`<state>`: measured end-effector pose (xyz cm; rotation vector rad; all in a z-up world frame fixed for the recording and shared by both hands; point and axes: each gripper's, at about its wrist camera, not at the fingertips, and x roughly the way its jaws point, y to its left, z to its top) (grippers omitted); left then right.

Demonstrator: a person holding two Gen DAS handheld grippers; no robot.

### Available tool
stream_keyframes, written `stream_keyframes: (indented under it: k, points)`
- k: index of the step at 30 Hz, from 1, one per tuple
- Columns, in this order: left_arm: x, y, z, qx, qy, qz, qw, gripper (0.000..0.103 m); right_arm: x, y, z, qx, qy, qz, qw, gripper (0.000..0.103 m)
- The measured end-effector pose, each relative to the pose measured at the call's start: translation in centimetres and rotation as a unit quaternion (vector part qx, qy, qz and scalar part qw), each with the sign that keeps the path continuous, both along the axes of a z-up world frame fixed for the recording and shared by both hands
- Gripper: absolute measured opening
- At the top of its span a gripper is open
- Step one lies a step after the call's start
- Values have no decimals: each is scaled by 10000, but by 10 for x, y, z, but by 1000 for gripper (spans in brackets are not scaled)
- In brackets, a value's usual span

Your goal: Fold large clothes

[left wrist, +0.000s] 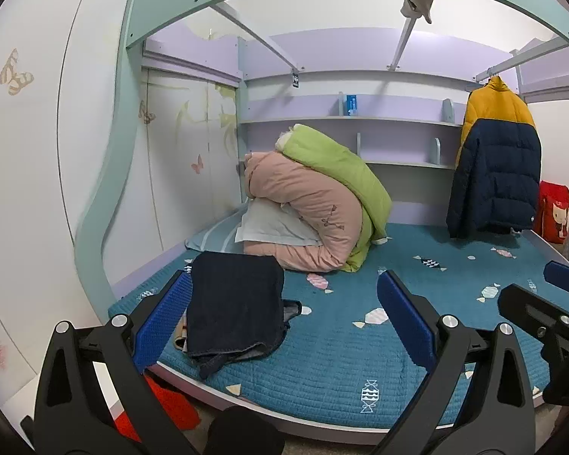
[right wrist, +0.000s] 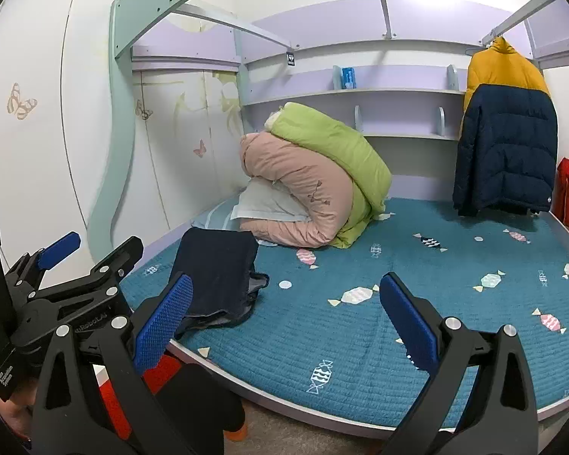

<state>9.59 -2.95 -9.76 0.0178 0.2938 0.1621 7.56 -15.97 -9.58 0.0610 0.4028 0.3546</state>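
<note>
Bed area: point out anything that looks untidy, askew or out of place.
The folded dark jeans sit at the near-left edge of the bed, and a loose part hangs askew past the edge. A rag dangles oddly from the overhead frame. Both grippers, left and right, are open and empty.

A: Bright, even light; a white glare patch on the lilac headboard (right wrist: 432, 0) up top.
B: Shadows soft, focus sharp. Fisheye bends the edges; black vignette fills the corners.

kid's bed (left wrist: 322, 371) with teal candy-print quilt, lavender shelves (left wrist: 345, 121) behind, butterfly-decal wardrobe (right wrist: 38, 132) on the left
</note>
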Motion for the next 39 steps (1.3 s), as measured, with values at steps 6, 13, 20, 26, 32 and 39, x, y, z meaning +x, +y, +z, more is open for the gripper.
stream_keyframes:
  k: [6,13,20,26,32,39]
  points:
    - [-3,2,3,14,-109,26,9999,98,0,2,1,5,-31,-25,10000,95]
    - [-3,3,4,-1,-156,10,9999,98,-2,1,2,-3,-87,-68,9999,95]
    - [-3,5,9,49,-301,27,9995,98,0,-1,2,91,-101,-73,9999,95]
    - [0,4,9,29,-302,51,9995,98,8,1,1,25,-32,-34,10000,95]
    - [5,3,8,45,-247,50,9997,98,13,2,3,21,-26,-23,10000,95]
    - [7,4,8,44,-235,25,9997,98,15,4,1,16,21,-7,10000,95]
